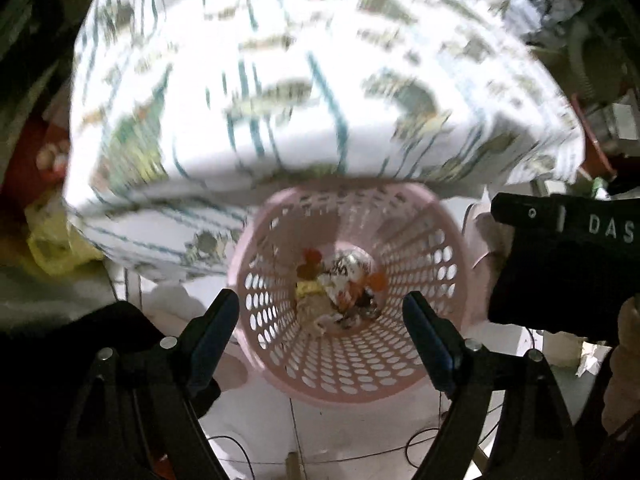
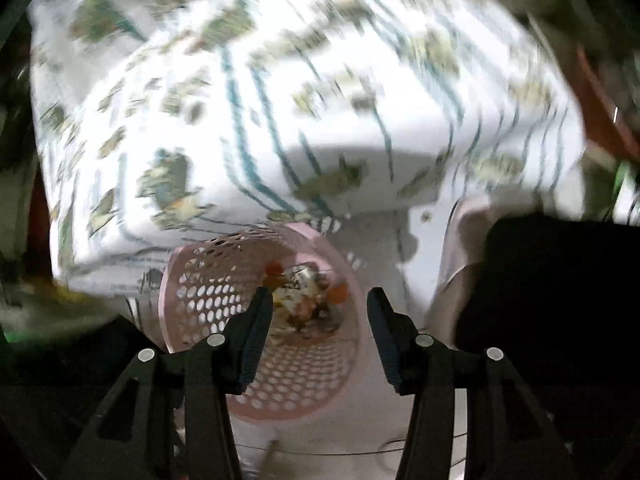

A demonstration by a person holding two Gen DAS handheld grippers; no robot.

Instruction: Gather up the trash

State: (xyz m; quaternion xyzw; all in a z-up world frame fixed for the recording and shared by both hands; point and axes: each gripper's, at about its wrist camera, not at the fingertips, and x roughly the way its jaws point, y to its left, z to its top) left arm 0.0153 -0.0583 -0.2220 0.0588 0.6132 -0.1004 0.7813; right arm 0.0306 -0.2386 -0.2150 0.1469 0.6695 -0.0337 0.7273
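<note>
A pink perforated waste basket (image 1: 420, 276) stands on the white floor below both grippers, also seen in the right wrist view as the basket (image 2: 208, 292). Crumpled trash (image 1: 340, 284) of orange, yellow and white scraps lies at its bottom, shown again as trash (image 2: 304, 296). My left gripper (image 1: 320, 312) hangs above the basket mouth, open, with nothing between its fingers. My right gripper (image 2: 316, 312) is likewise above the basket, open and empty. The right gripper's black body (image 1: 560, 264) shows at the right of the left wrist view.
A table under a white cloth with green and teal print (image 1: 280, 100) rises right behind the basket. A yellow bag (image 1: 52, 244) lies at the left. Thin cables (image 1: 360, 454) run over the white floor. A crumpled white scrap (image 1: 590, 364) lies at the right.
</note>
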